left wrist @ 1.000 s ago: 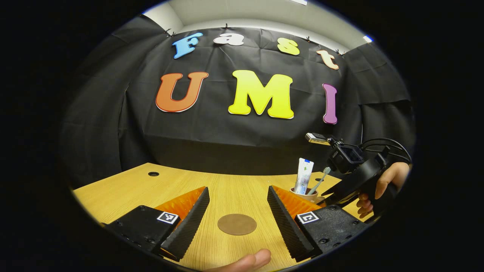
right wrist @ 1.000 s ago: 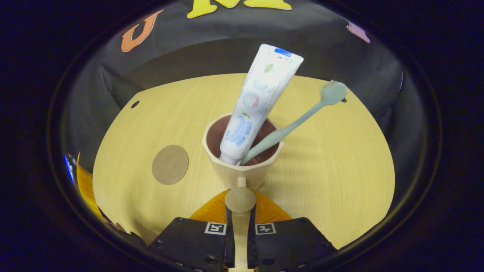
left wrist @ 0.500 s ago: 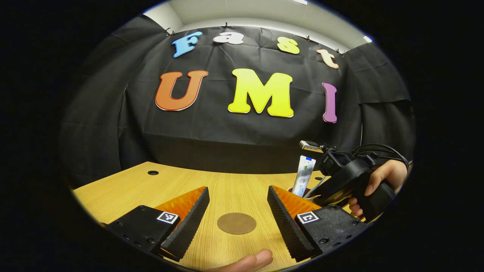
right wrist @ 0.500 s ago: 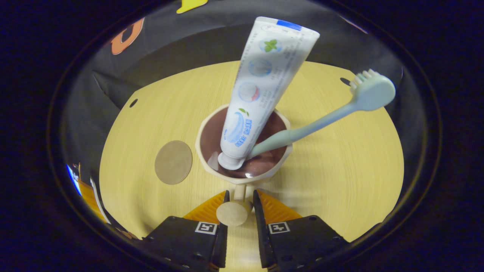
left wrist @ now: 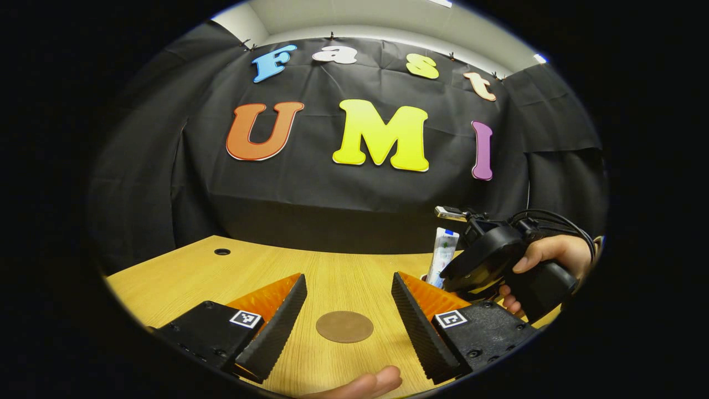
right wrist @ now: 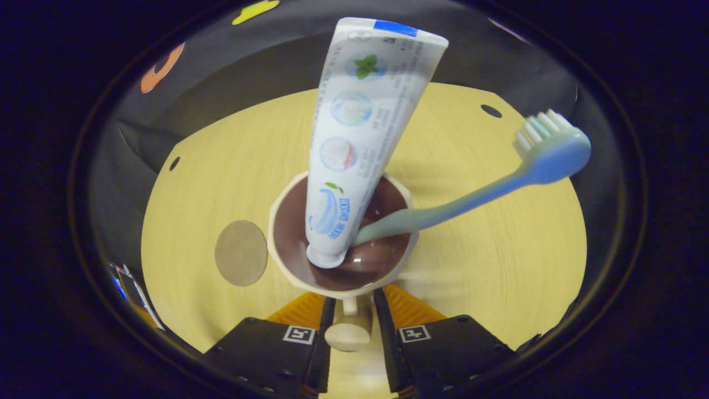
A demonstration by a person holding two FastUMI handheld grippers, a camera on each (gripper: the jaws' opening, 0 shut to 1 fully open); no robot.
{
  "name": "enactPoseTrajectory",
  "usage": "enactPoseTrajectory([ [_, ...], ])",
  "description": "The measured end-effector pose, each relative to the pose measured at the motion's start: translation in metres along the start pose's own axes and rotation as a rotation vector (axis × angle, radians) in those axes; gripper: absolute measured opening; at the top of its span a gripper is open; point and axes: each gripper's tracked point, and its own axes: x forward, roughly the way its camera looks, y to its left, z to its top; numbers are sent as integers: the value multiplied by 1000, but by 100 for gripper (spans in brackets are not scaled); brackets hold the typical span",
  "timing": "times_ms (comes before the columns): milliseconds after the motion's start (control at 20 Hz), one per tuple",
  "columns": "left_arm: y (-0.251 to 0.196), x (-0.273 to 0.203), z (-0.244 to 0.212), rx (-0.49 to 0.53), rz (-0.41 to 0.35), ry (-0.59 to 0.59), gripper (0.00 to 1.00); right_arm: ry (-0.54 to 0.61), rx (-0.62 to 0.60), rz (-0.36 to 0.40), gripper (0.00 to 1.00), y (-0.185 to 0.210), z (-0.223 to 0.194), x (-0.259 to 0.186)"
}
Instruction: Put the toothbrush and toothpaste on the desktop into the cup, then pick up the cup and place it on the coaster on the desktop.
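With toothpaste point(right wrist: 360, 138) and toothbrush point(right wrist: 471, 191) standing in the cup point(right wrist: 288, 271), the right gripper point(right wrist: 349, 332) straddles its handle, contact unclear, the left gripper point(left wrist: 346, 310) gapes idle; next, carrying the cup left onto the coaster point(right wrist: 241, 253)

Black cloth wall point(left wrist: 310, 194) behind a light wooden desktop point(left wrist: 338, 271), pale ceiling point(left wrist: 376, 22) above.
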Motion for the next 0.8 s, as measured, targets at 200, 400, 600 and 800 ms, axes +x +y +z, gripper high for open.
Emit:
enactPoseTrajectory([
  [200, 1, 1, -1, 1, 3, 6, 98, -21, -40, -32, 26, 2, 1, 0],
  [400, 1, -2, -1, 5, 3, 2, 98, -34, -72, -33, 23, -1, 0, 1],
  [600, 17, -19, 5, 31, 6, -49, 98, -94, -103, -10, 22, -1, 8, 1],
  [800, 42, -44, 3, 49, 46, -61, 98, -182, -136, 2, 22, -2, 12, 7],
])
